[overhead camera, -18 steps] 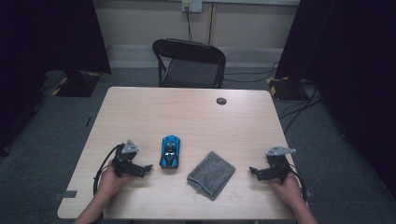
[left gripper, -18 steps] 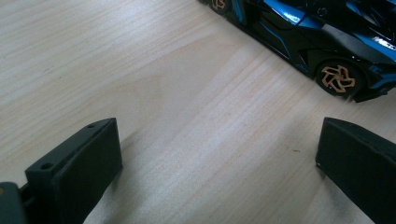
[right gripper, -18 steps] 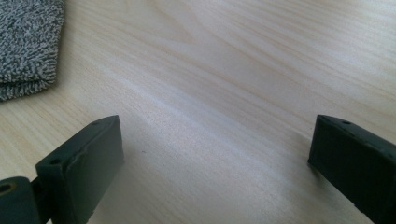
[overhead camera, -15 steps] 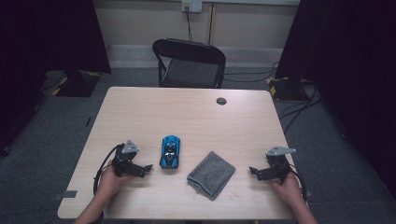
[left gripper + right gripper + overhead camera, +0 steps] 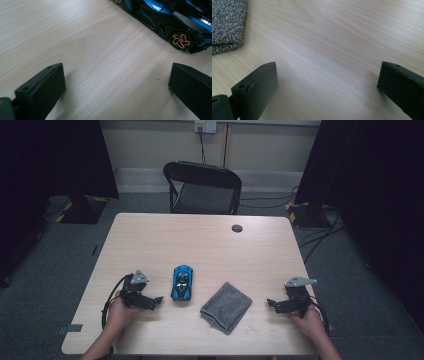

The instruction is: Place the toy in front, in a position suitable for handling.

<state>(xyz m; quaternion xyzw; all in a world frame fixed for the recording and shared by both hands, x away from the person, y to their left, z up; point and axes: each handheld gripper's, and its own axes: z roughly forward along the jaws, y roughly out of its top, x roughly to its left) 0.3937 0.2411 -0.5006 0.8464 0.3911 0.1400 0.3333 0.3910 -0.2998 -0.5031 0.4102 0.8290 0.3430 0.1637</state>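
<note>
1. The car (image 5: 182, 283) sits on the table (image 5: 200, 240) near its front edge, nose pointing away from the person, just beside the left gripper (image 5: 155, 300) and apart from it.
2. The cloth (image 5: 226, 306) lies folded just right of the car, not touching it; the right gripper (image 5: 271, 303) rests well apart from the cloth.
3. Both grippers stand spread with nothing between the jaws, only bare wood.
4. Risk, as I judge it: the car rolls on its wheels, so a jaw nudging its side could push it away, perhaps toward the cloth, before the grip closes.
5. A grab across the low, sloped body may slip off.
6. The left gripper view shows a copper-coloured wheel (image 5: 181, 40) and blue trim close up; from above the car is only a blue shape.
7. The right gripper view shows the cloth's (image 5: 227, 22) looped pile; whether it is one fold or two is hard to tell.
8. The high view alone gives the chair (image 5: 202, 187) and a small dark disc (image 5: 237, 228) at the table's far side.
</note>
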